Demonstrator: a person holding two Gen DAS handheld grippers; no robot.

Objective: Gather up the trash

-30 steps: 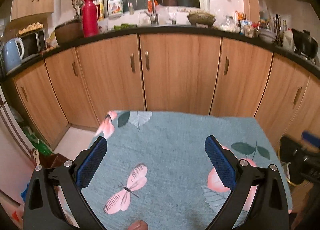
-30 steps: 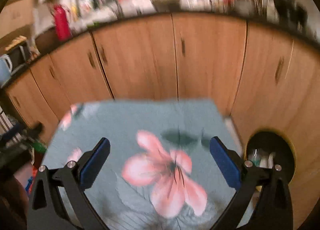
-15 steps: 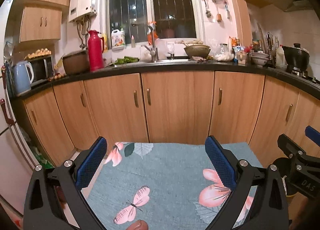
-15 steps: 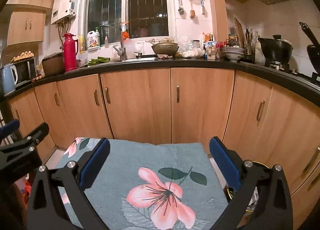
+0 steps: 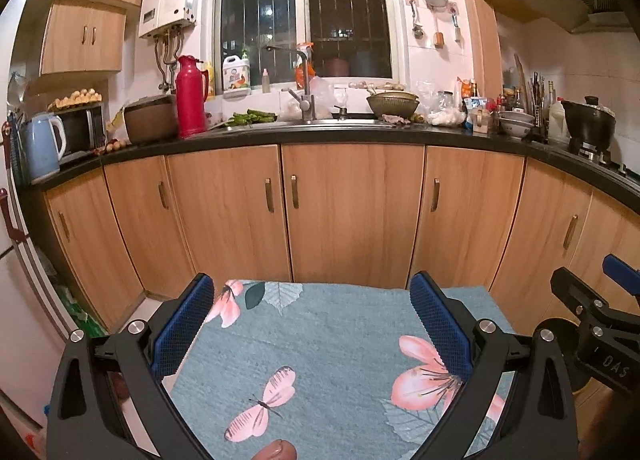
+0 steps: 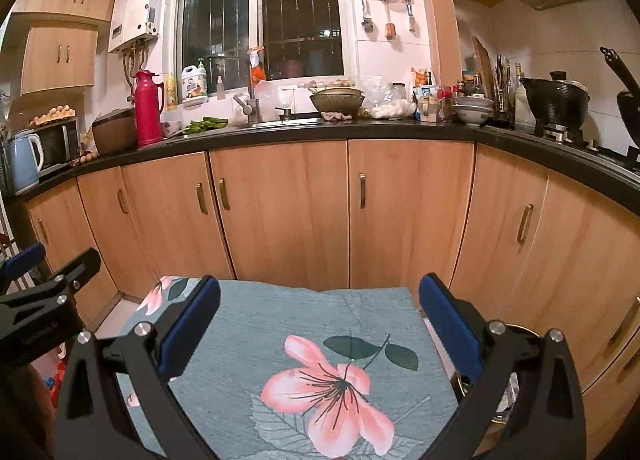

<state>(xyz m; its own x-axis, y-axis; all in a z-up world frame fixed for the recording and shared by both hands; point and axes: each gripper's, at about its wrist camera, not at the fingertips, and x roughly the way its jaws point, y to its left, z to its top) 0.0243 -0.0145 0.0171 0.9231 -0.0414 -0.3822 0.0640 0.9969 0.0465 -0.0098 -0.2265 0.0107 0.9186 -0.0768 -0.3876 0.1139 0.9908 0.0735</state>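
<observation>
Left gripper point(image 5: 310, 324) and right gripper point(image 6: 320, 326) both spread, empty, held level over floral cloth point(image 6: 280, 324), bin point(image 6: 516, 330) at 4 o'clock, likely scanning for trash.

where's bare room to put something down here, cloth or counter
The floral cloth is bare between both grippers' open jaws. The counter is crowded: red thermos and brown pot left of the sink, basket and bowls to its right.

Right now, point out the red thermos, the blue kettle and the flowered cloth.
red thermos point(image 5: 191, 98), left wrist view, middle of its body
blue kettle point(image 5: 40, 152), left wrist view, its side
flowered cloth point(image 6: 280, 320), right wrist view, bare blue part
</observation>
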